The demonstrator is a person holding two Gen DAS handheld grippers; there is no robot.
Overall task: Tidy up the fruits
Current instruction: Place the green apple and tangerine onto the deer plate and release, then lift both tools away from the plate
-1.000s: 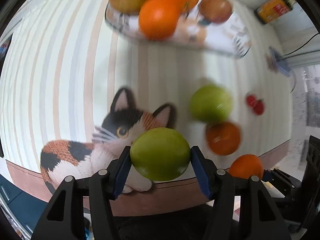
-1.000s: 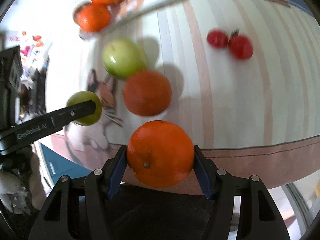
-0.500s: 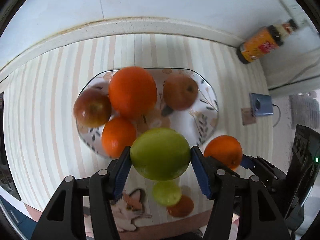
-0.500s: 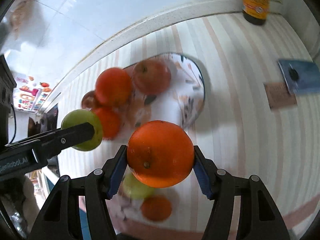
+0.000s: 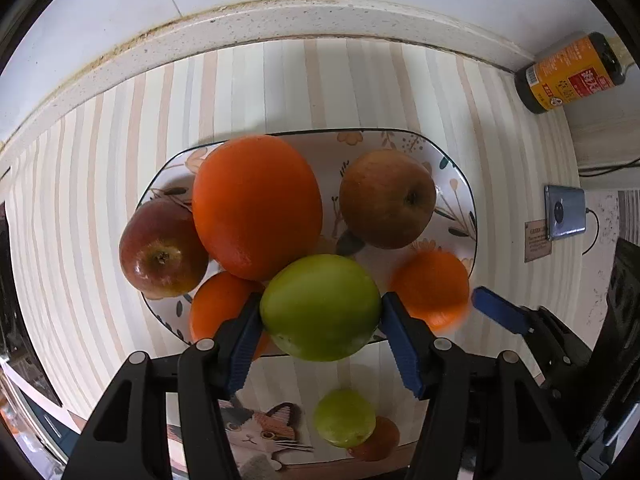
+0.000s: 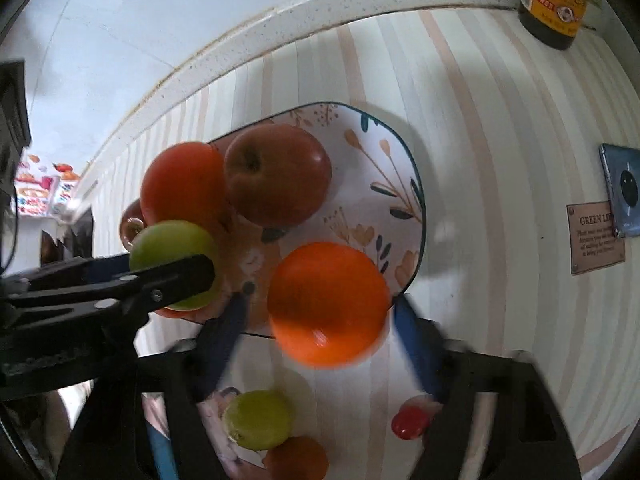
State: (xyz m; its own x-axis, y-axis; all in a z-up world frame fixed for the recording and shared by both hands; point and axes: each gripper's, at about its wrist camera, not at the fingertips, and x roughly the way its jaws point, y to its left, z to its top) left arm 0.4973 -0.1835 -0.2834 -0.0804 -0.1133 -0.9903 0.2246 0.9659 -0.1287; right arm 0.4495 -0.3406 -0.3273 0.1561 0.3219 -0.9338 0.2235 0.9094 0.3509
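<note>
Two tools, left tool (image 5: 320, 312) pinching green apple (image 5: 320, 306), right tool (image 6: 320, 312) spreading off orange (image 6: 326, 304).

We saw a white plate (image 5: 452, 168) with a dark rim, painted with orange flowers and dark leaves. On it lay a large bright orange (image 5: 256, 208), a glossy red apple (image 5: 162, 250) and a brownish-red apple (image 5: 386, 198). The cloth (image 5: 120, 128) wore cream, beige and pale pink stripes, with a calico cat print (image 5: 264, 428) in white, black and orange. The apple between blue pads (image 5: 244, 340) was yellow-green (image 5: 320, 306). A dark bottle (image 5: 572, 72) bore an orange and red label.
</note>
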